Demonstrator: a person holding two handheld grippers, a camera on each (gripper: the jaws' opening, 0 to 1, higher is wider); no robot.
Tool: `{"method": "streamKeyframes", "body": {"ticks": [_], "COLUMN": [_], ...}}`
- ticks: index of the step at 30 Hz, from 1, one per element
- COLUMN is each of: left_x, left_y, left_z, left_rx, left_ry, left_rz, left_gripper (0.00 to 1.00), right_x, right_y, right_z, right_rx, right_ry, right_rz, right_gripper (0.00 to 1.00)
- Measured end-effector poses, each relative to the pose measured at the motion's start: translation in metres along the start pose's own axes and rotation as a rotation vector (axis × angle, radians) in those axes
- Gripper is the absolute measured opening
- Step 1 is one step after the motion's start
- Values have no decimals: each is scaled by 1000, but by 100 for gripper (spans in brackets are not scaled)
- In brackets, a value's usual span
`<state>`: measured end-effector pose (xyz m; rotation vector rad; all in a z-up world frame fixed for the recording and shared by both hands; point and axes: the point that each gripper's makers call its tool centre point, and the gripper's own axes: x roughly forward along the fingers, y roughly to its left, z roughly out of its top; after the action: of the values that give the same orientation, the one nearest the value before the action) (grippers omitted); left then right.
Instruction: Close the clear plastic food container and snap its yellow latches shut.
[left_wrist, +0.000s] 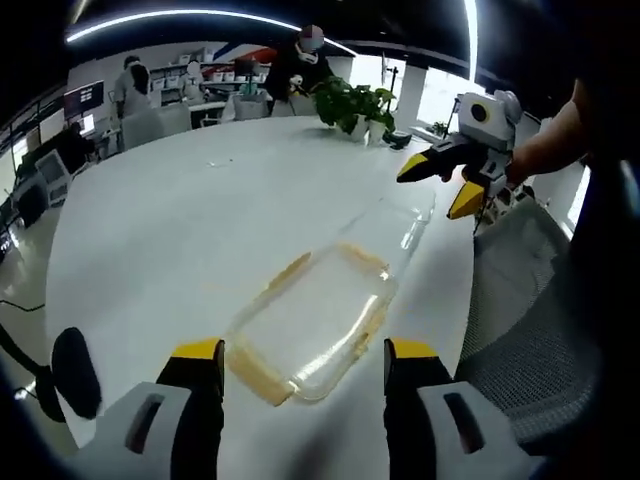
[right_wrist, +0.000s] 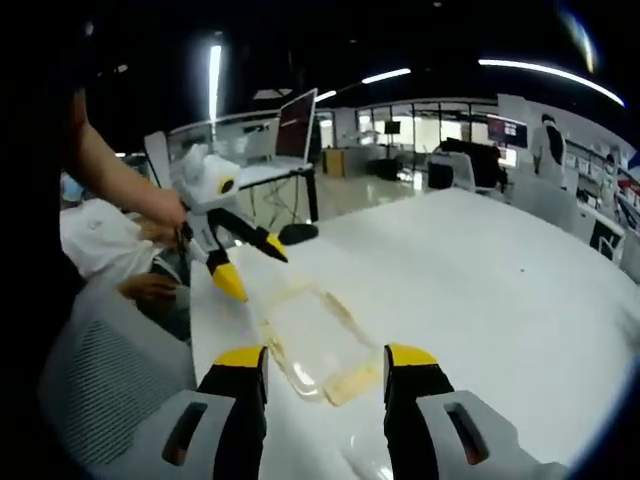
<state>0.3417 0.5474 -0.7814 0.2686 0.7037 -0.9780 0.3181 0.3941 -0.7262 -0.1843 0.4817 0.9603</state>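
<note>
The clear rectangular plastic food container (left_wrist: 315, 320) with yellow latches is seen near the round white table's (left_wrist: 180, 230) edge; both empty grippers, left (left_wrist: 305, 362) and right (right_wrist: 325, 372), are held open, and squared alignment over a latch is advised before pressing.

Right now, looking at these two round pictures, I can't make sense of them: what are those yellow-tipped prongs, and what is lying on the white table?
No robot here: a person holds a two-jaw gripper in each hand, and a fisheye camera rides on each one. In the left gripper view, the left gripper rises from the bottom, its yellow-tipped jaws apart. The right gripper comes in from the right, held by the person's arm, jaws also apart. The right gripper view is the mirror case: its own jaws at the bottom, the left gripper above left. On the white table lies a clear plastic food container with yellowish edges, near the table's edge. Neither gripper holds anything. A potted plant stands at the far side, and a mesh chair sits beside the table.
</note>
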Motion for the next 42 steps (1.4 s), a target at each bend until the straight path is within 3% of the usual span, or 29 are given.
{"method": "streamKeyframes", "body": {"ticks": [21,42], "left_x": [1,8], "left_y": [8,17], "left_z": [-21,-24], "left_rx": [154,296], "left_ry": [164,246], "left_rz": [-84,-152], "left_gripper": [59,56], "right_x": [16,31], "right_y": [0,-8], "right_z": [-11,-21], "right_rx": [-79,-191], "right_ry": [103,196], "right_rz": [78,139], "right_gripper": [45,44]}}
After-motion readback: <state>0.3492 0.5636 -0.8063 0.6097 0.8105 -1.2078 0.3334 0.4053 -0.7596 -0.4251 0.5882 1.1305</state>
